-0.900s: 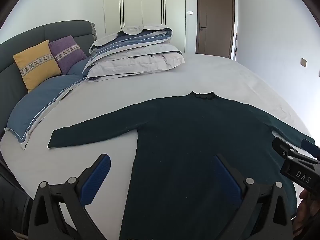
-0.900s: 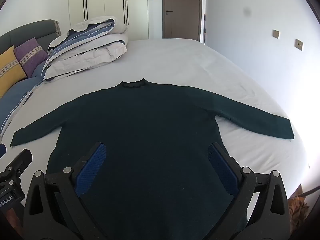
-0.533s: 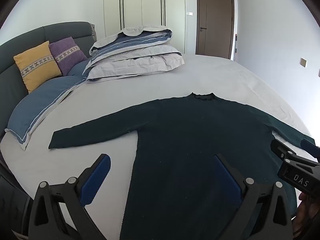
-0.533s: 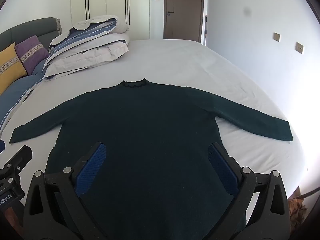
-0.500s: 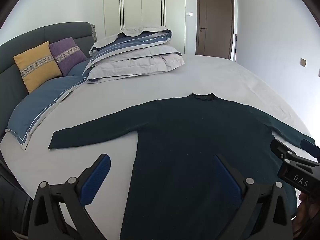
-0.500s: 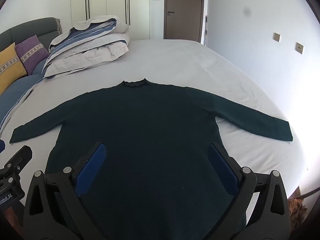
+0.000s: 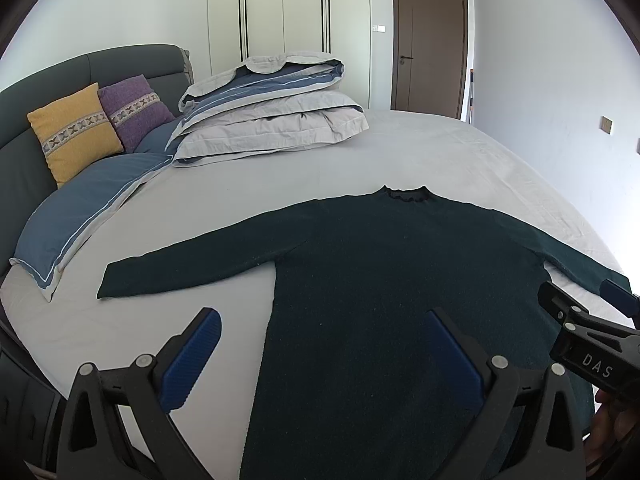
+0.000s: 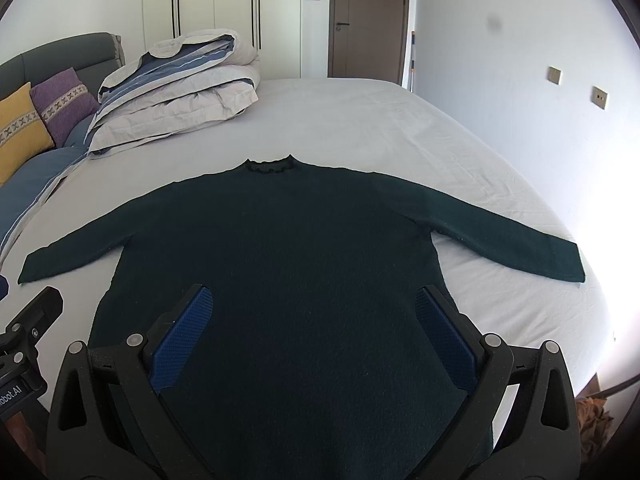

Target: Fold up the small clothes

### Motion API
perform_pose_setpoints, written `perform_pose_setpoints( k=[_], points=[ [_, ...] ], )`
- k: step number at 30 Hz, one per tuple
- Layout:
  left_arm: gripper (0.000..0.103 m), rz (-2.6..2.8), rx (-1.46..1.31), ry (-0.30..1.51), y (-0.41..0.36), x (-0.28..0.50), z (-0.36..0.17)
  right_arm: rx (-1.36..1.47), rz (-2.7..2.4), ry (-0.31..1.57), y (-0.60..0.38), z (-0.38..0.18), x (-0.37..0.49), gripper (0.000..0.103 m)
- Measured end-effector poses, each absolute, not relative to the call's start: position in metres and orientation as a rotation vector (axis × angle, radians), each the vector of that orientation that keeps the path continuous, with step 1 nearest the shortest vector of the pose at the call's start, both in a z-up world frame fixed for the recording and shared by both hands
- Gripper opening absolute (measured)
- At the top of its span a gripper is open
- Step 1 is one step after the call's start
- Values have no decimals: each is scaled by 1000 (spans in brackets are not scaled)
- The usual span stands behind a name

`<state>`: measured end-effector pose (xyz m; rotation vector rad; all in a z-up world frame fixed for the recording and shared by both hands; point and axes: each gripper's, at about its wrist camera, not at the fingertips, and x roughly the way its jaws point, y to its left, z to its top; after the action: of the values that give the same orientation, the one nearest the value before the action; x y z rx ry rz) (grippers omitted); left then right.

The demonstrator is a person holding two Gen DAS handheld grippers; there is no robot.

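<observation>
Bed (image 7: 400, 148) with pale grey sheet fills both views, grey padded headboard (image 7: 72, 76) at left. Dark green long-sleeved sweater (image 8: 288, 248) lies flat on the sheet near the front edge, unfolded, collar (image 8: 269, 166) pointing away toward the door, both sleeves spread out to the sides. Left sleeve cuff (image 7: 110, 282) ends on bare sheet near the blue pillow; right sleeve cuff (image 8: 568, 262) ends close to the bed's right edge.

Folded duvet stack (image 7: 272, 116), grey and blue, sits at the far left of the bed, well apart from the sweater. Blue pillow (image 7: 76, 216) lies below it along the left side. Yellow cushion (image 7: 72, 132) and purple cushion (image 7: 134, 108) lean on the headboard, touching each other.

White wardrobe (image 7: 288, 20) and brown door (image 7: 430, 40) on the far wall. Two wall switches (image 8: 576, 86) on the right wall.

Left gripper (image 7: 320, 352) hovers over the sweater's lower left side, jaws spread wide, nothing between the blue pads (image 7: 192, 360), not touching fabric as far as visible. Right gripper (image 8: 316, 332) hovers over the sweater's lower body, jaws likewise wide apart and empty, both pads above dark knit. Part of a hand (image 7: 616, 412) shows at the left view's lower right corner.
</observation>
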<state>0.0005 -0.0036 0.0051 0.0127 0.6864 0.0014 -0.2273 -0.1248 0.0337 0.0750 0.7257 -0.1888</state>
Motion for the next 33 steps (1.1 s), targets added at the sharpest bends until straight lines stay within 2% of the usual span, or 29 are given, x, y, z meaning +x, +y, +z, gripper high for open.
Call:
perform_pose_setpoints(
  k=[33],
  points=[
    [103, 2, 10, 687, -2, -1, 4, 61, -186, 733, -118, 29, -224, 103]
  ],
)
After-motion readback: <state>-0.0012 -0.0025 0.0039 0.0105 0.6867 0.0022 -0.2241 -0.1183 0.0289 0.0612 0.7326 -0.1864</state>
